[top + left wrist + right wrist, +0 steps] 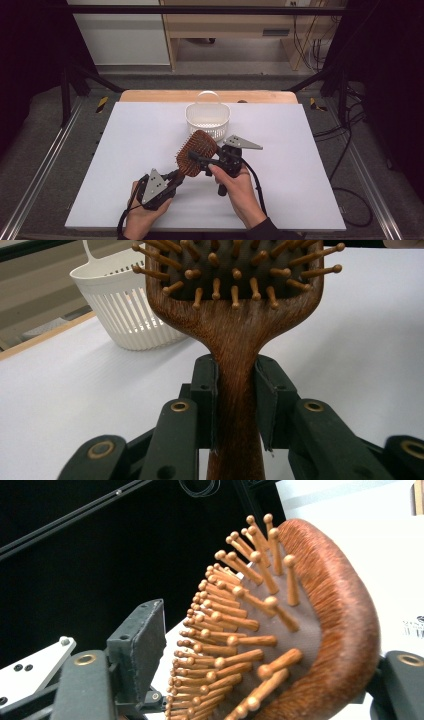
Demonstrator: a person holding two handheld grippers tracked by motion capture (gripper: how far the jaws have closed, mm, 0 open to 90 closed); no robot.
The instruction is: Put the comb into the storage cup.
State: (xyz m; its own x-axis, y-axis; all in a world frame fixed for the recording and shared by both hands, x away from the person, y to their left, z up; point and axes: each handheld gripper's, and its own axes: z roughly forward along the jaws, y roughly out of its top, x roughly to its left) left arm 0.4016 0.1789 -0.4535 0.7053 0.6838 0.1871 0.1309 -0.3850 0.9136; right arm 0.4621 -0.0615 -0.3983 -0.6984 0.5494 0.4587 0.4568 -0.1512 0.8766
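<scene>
A wooden paddle hairbrush with round-tipped wooden bristles (196,152) is held up off the white bench (300,165), near its middle, just nearer than a white slotted plastic basket with a loop handle (208,119) that stands toward the far edge. The left gripper (175,176) has its fingers (205,390) closed on the brush's narrow handle: in the left gripper view the two dark pads press the wood from both sides just below where the handle widens into the head. That hold by the handle leaves the whole head free and raised, probably so the other tool can take it.

The right gripper (197,159) comes in from the right side, with its fingers (142,640) set astride the head. In the right gripper view one pad stands on the bristle side, apart from the bristle tips, and the other finger sits behind the rounded wooden back at the right edge of that view; whether it touches the wood cannot be told. These fingers are still parted around the head and not gripping it.

The bristles face the left of the scene. This looks like a handover, perhaps ahead of dropping the brush into the basket beyond.
</scene>
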